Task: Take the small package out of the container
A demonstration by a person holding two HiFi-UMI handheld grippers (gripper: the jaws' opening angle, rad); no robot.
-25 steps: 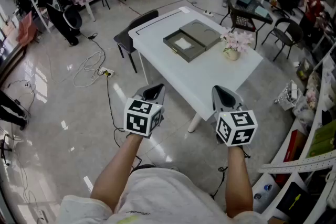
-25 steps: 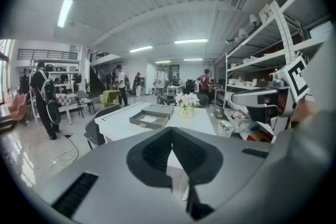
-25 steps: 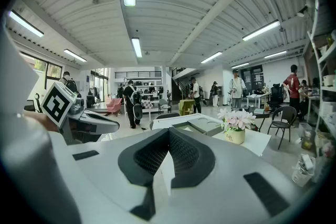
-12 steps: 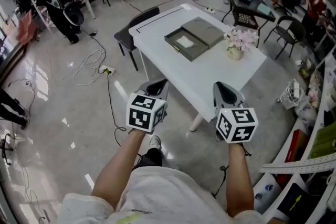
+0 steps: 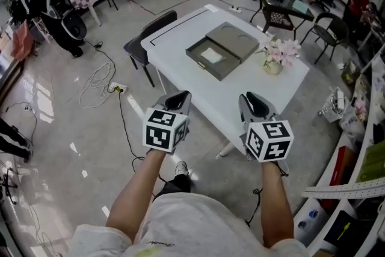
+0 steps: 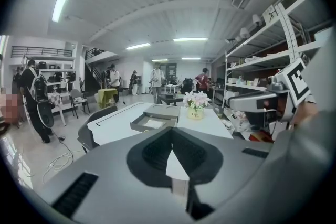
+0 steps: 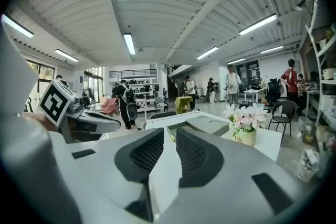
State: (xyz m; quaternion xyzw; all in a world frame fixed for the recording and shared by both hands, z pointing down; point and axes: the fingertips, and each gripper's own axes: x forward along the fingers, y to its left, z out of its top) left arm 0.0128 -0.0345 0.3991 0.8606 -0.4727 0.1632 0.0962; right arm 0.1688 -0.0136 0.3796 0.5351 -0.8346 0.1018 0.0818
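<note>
Lying in far grey box container (image 5: 203, 67), flat white small package (image 5: 212, 55) looks light; pinch edge. Left gripper (image 5: 178, 97) closed; right gripper (image 5: 252, 99) just opening, narrow; both empty.

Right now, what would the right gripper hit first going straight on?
The right gripper, jaws just opening with nothing between them, would probably meet the table first, short of the container; depth unclear.

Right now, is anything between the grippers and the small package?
Nothing visible. Only bare table separates the left gripper and right gripper from the open container holding the small package; lid and flower pot sit aside. The right gripper's jaws, empty, have just been opening.
</note>
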